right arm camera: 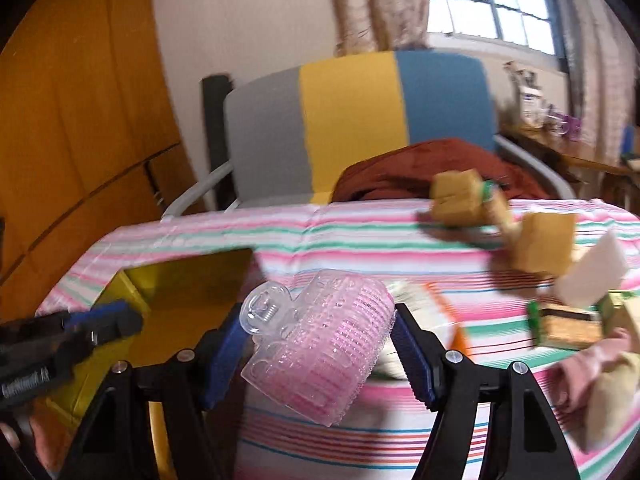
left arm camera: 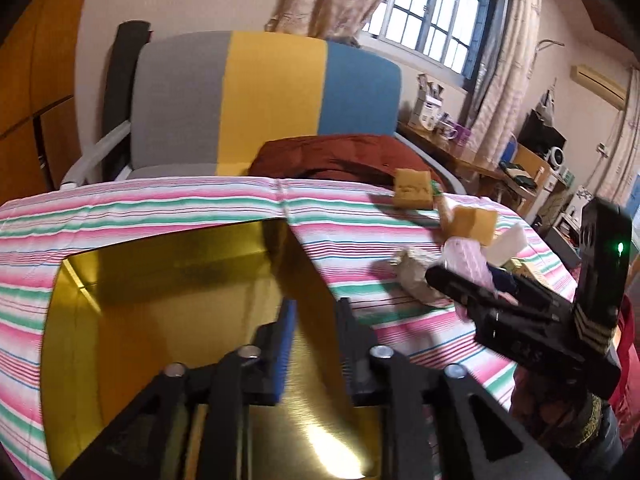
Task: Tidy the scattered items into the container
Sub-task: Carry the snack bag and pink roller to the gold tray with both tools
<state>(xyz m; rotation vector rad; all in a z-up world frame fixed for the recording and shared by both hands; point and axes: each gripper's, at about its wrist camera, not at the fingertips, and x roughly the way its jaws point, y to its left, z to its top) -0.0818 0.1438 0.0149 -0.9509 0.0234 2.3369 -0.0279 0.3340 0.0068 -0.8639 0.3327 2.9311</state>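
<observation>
Nearest in the right wrist view, the right gripper (right arm camera: 320, 344) clamps a pink hair roller (right arm camera: 320, 344) with a clear plastic clip on its left end; the blue pads press on both sides of the roller, which sits tilted and clear of the striped cloth (right arm camera: 360, 240) below it. To its left the left gripper (right arm camera: 120, 322) shows as a dark arm with a blue tip, reaching over the gold box (right arm camera: 180, 280). In the left wrist view the left gripper's own jaws stand narrow with nothing between them, hanging directly above the shiny gold floor of the box, which looks empty as far as can be seen. The step in hand seems to be carrying the roller across to the box; the drop itself is not yet done. The next move calls for bringing the roller over the open top, past the left gripper without a bump, and then letting the jaws widen so it falls inside the walls. Farther back on the cloth lie the things yet to be gathered: two tan sponges (left arm camera: 414, 188), a crumpled paper wad (left arm camera: 414, 276), a white block (right arm camera: 592, 276) and other small bits. Beyond the table stands a grey, yellow and blue chair (left arm camera: 272, 100) with a dark red garment (left arm camera: 340, 154) on it.
</observation>
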